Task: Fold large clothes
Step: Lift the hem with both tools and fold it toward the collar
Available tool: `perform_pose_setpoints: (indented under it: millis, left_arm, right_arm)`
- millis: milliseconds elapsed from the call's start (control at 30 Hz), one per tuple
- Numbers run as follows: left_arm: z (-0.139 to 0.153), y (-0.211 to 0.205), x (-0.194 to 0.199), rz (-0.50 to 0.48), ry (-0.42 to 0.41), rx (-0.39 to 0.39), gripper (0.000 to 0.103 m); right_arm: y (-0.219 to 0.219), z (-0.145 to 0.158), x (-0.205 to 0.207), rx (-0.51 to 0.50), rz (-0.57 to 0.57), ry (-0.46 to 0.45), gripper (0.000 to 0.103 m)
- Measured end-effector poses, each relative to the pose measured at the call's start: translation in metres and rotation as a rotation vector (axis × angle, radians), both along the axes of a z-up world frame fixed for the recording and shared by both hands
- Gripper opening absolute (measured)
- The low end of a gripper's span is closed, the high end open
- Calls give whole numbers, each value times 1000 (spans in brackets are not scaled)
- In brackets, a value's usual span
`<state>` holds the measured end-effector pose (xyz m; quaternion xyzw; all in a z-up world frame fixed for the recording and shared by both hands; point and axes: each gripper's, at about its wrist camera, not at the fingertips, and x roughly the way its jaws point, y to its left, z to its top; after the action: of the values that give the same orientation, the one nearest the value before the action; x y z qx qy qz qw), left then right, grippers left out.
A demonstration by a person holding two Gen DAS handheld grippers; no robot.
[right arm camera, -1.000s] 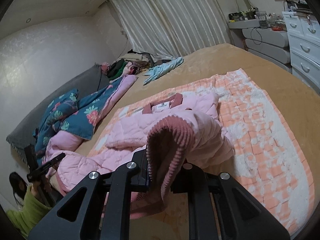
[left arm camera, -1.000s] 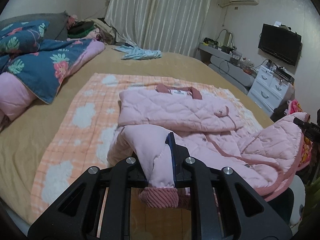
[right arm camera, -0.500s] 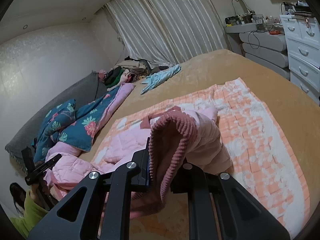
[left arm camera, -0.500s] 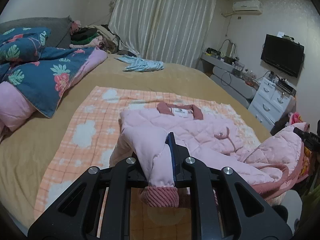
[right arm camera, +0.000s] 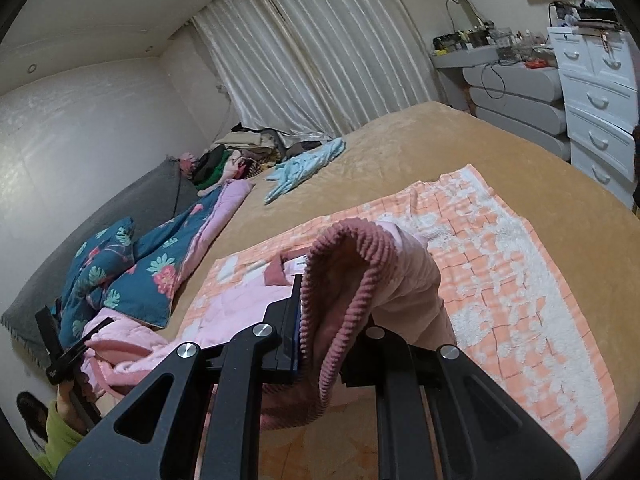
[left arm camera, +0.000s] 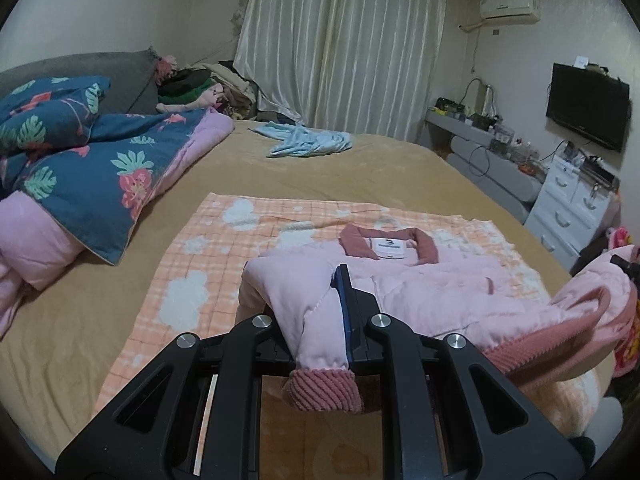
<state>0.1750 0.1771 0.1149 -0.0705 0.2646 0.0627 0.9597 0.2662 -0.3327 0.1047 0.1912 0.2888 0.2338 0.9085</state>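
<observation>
Two grippers, each clamped on the bottom hem of one quilted pink jacket (left arm camera: 432, 292). Nearest the left camera, left gripper (left arm camera: 340, 320) with fingers pinched tight on the hem's left corner, ribbed trim dangling below. On the other side, right gripper (right arm camera: 320, 320) likewise closed on the ribbed hem at the right corner. Held at both corners, probably to keep the hem straight and level while carried toward the collar for a bottom-to-top fold. Beyond the fingers, jacket body flat on an orange checked blanket (left arm camera: 208, 264), collar (left arm camera: 388, 242) and label facing up. Blanket spread over the bed (left arm camera: 360, 168), seemingly as a clean folding surface. Farther off, a light blue garment (left arm camera: 308, 142), a floral quilt (left arm camera: 100, 168), then curtains (left arm camera: 340, 48).
</observation>
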Motion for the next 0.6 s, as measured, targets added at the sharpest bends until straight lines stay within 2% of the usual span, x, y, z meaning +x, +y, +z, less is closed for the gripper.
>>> perform_pose_setpoints:
  millis: [333,600]
  left_arm:
    - [-11,6,28,32,18,43,8]
    - [-32,14,49,63,53,53,9]
  right_arm:
    - [6,-9,40,6,-8,37,12]
    - [13,-22,65,17,-2,59,15]
